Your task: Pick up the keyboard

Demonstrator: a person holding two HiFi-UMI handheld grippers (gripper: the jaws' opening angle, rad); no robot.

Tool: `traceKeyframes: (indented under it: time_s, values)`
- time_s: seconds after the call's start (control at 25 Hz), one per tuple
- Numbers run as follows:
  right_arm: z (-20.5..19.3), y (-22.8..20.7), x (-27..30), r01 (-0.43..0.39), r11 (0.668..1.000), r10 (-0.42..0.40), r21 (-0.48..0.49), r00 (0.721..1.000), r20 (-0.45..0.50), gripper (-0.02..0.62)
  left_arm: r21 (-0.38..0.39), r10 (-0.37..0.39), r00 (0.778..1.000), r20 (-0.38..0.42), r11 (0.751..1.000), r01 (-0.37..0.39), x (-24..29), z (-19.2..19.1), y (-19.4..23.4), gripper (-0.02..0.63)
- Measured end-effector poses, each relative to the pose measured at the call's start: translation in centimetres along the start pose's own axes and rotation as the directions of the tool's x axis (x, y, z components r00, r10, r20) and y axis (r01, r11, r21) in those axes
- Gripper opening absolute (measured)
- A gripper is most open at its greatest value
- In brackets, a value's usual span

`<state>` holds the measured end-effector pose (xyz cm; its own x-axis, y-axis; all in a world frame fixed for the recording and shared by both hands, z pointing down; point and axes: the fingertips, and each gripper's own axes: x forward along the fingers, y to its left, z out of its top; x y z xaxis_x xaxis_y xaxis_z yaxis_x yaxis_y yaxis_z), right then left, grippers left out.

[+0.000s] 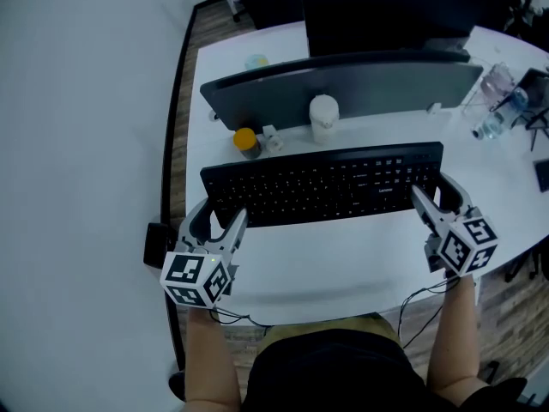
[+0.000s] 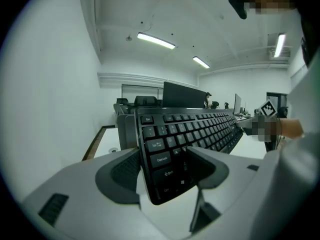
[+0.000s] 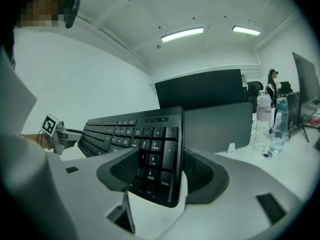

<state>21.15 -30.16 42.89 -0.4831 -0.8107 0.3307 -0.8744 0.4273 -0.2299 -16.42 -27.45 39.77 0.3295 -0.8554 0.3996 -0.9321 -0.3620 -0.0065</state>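
Holding the black keyboard (image 1: 326, 183) off the white table (image 1: 343, 264), left gripper (image 1: 220, 219) clamped on its left end, right gripper (image 1: 436, 196) clamped on its right end, grey panel (image 1: 377, 88) just behind.

Left gripper (image 2: 162, 171) clamps one end of the keyboard (image 2: 195, 129), seemingly held aloft.

We see a black keyboard (image 1: 322, 183) with white key legends and a white table (image 1: 343, 264). The left gripper (image 1: 220, 215) and right gripper (image 1: 431, 192) are light grey with dark grey pads and black-and-white square markers. Farther off, the partition (image 1: 360, 88) is grey, the jar (image 1: 246, 142) orange-lidded and the bottle (image 1: 323, 117) white.
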Motion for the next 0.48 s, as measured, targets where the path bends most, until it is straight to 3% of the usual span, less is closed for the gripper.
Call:
traceKeyframes:
  time_s: [0.48]
  values:
    - [6.6, 2.0, -3.6, 0.013, 0.996, 0.002, -0.092, 0.988, 0.155, 0.293, 0.070, 0.041, 0.986, 0.163, 0.996, -0.053, -4.1, 6.0, -0.8, 0.293]
